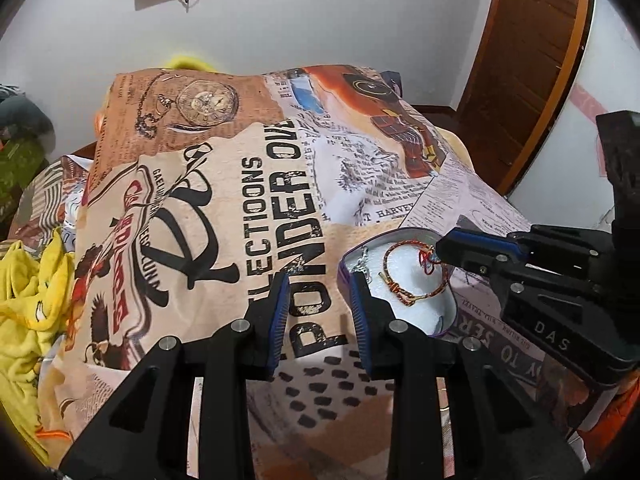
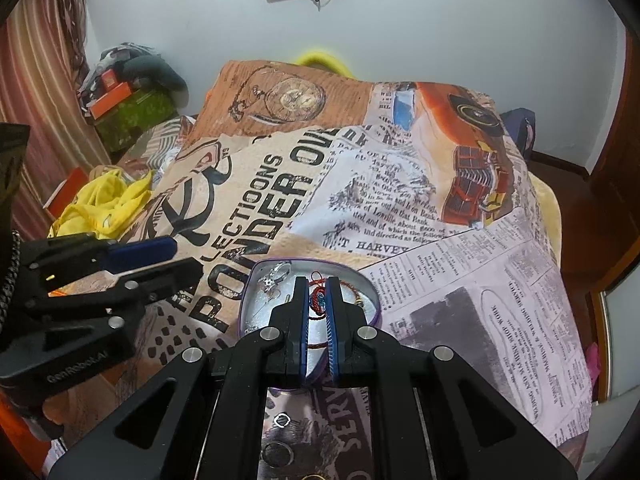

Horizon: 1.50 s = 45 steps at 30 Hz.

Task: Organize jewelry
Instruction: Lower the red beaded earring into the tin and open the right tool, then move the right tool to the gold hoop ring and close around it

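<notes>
The tin (image 2: 362,280) sits on the printed cloth (image 2: 460,280). Right gripper (image 2: 317,280) over the tin, jaws nearly together on the red cord bracelet (image 2: 318,300); contact partly hidden. Left gripper (image 1: 320,280) beside the tin, jaws apart, holding nothing. Silver pieces (image 2: 276,276) inside the tin are indistinct.

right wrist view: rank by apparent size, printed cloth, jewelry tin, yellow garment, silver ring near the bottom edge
1. printed cloth
2. jewelry tin and yellow garment: similar; the tin is partly hidden by the right gripper, so unranked
3. silver ring
</notes>
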Available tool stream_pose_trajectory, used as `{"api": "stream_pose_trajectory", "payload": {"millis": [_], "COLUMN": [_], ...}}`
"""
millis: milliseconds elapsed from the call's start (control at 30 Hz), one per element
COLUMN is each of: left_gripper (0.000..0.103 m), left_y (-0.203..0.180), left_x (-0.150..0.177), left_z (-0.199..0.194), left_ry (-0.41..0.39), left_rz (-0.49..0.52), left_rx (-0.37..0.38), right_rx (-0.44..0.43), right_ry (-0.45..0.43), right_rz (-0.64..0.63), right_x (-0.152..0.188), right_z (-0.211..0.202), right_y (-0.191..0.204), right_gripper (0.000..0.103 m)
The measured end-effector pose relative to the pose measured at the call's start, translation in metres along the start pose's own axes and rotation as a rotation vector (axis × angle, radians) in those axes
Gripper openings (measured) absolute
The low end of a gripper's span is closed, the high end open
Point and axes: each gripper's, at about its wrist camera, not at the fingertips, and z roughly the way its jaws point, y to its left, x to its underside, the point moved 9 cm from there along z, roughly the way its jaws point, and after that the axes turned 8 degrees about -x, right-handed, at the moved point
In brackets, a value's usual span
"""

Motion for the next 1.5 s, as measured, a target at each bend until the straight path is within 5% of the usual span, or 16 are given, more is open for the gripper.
{"api": "stream_pose_trajectory", "payload": {"millis": [400,900,1100,1500], "left_gripper": [0.030,0.035,0.037,0.045], "left_y": [-0.002,-0.018,-0.029,-0.045], "left_x": [0.003,0.007,0.016,0.047], "left_z": [-0.013,-0.068,-0.091,-0.111], "left_ry": [-0.011,-0.070,-0.086,-0.071], "left_rz": [-0.002,0.018,0.031,0.069], "left_rx": [0.003,0.006,0.013,0.013], "right_rx": [-0.003,0.033,0.045,0.091], "right_ry": [0.025,-0.018,-0.057,-0.063], "right_rz": [0.008,-0.021,-0.019,-0.003], "right_x": [0.006,0.016,0.022,0.053], "right_z": [-0.002,-0.050,-0.075,-0.101], "right_y": [0.005,0.020,0.024,0.019], "right_gripper": [0.018,0.019,0.036,0.036]}}
